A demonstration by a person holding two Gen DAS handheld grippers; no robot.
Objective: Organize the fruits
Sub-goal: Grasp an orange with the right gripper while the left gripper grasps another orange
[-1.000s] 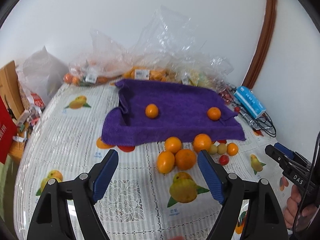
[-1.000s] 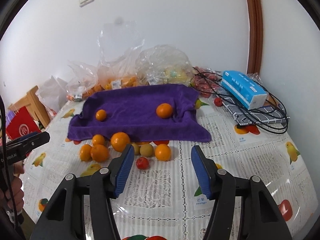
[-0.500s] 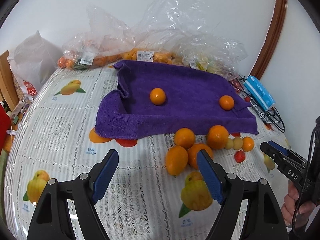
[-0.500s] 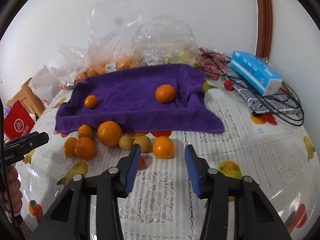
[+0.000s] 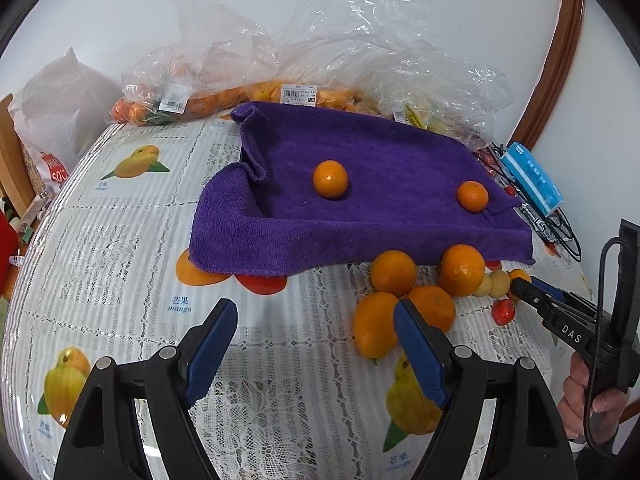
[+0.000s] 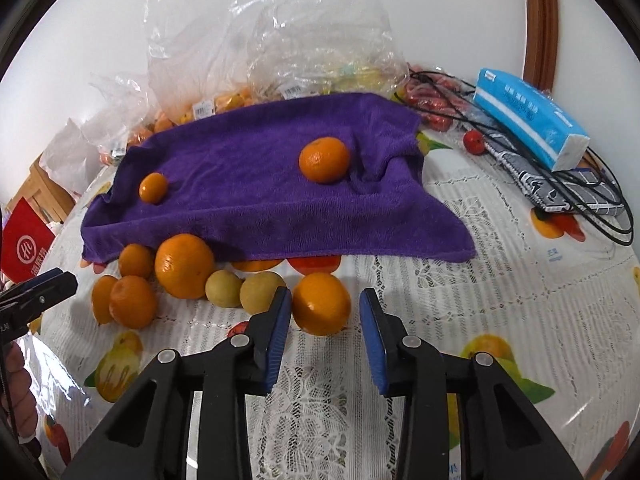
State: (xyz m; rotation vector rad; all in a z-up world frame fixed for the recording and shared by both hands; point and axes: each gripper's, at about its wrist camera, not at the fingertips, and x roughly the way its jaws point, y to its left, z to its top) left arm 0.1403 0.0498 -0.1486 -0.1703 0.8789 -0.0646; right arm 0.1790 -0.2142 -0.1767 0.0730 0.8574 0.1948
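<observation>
The right gripper (image 6: pixel 325 314) had just narrowed its jaws around the lower-centre orange (image 6: pixel 321 303), not yet pinching, ready to lift it toward the purple towel (image 6: pixel 256 184).

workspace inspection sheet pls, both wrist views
surface: table under a lace, fruit-print cover
job's things: two oranges on the purple towel; loose oranges, two pale fruits and a small red fruit beside its near edge
clutter: plastic bags of fruit, blue tissue pack
grippers: left hand-held gripper open, empty; right hand-held gripper has just been closing, jaws flanking the nearest orange, not gripping
cables: black cable by the tissue pack
surroundings: white wall, wooden frame
</observation>
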